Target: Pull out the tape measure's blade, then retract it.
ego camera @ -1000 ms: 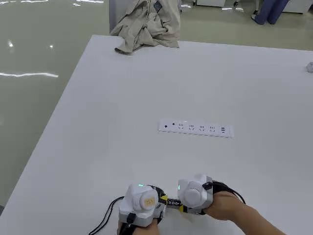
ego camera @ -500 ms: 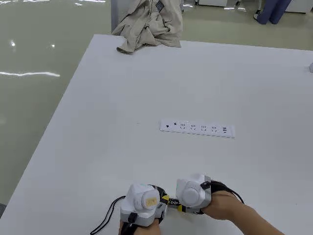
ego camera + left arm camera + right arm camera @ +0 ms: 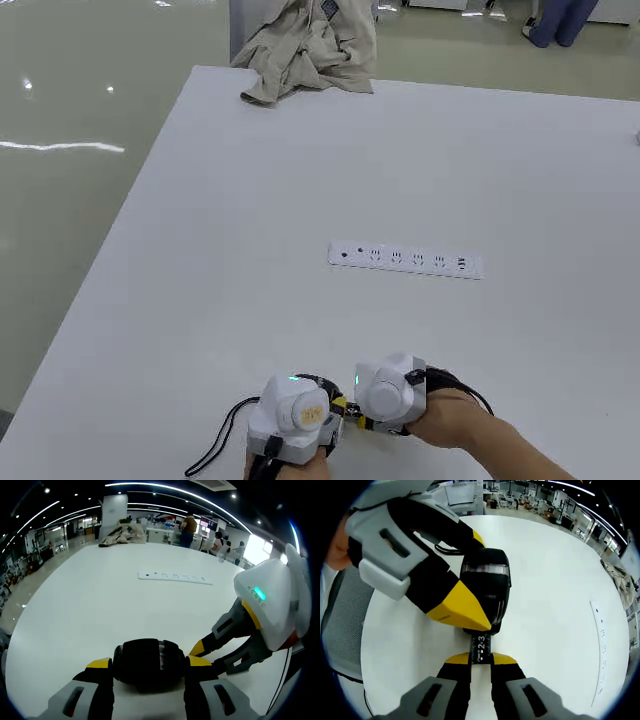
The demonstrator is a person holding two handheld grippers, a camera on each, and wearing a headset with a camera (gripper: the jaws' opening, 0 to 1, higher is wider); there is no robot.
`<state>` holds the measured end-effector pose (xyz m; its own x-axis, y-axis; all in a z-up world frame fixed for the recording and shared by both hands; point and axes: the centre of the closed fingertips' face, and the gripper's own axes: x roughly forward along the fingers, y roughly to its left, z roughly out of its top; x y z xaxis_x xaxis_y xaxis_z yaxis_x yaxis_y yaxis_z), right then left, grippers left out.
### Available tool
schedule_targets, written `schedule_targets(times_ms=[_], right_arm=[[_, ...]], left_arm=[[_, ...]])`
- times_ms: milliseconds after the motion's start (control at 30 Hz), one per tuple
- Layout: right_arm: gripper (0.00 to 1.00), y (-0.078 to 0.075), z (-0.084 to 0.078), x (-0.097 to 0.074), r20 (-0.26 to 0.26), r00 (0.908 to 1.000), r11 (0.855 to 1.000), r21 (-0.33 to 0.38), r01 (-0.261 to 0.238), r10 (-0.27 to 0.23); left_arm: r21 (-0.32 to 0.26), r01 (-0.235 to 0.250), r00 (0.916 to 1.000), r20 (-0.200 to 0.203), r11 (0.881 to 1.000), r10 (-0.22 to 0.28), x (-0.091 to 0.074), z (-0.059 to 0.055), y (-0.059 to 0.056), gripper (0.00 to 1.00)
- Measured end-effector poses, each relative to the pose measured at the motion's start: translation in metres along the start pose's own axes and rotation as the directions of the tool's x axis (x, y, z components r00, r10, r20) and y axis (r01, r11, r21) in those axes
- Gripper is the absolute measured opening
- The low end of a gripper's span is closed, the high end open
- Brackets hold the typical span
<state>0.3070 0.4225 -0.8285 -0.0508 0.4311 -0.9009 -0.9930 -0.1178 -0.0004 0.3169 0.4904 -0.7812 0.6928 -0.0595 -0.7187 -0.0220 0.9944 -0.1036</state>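
Observation:
A black tape measure case (image 3: 148, 661) sits on the white table (image 3: 300, 180), clamped between the yellow-tipped jaws of my left gripper (image 3: 148, 664). In the right gripper view the case (image 3: 487, 587) lies just ahead, with a short length of blade (image 3: 481, 646) marked 2-3 sticking out. My right gripper (image 3: 481, 659) is shut on that blade close to the case. The head view has the left gripper (image 3: 295, 415) and the right gripper (image 3: 390, 390) almost touching at the near table edge, the tape measure (image 3: 346, 408) between them.
A white power strip (image 3: 405, 260) lies mid-table. A crumpled beige garment (image 3: 305, 50) rests at the far edge. A black cord (image 3: 225, 440) trails left of the left gripper. The table's left edge drops to the floor. People stand far off in the left gripper view.
The two grippers have drawn slightly closer together, leaving less blade between them. The head camera has tipped a little.

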Motion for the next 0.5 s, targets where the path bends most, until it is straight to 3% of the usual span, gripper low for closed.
schedule_targets(times_ms=[500], right_arm=[[0.14, -0.0005, 0.0061, 0.0030, 0.002, 0.9999, 1.000, -0.023, -0.010, 0.010]], left_arm=[[-0.002, 0.001, 1.0000, -0.004, 1.000, -0.001, 0.0014, -0.0009, 0.0001, 0.53]])
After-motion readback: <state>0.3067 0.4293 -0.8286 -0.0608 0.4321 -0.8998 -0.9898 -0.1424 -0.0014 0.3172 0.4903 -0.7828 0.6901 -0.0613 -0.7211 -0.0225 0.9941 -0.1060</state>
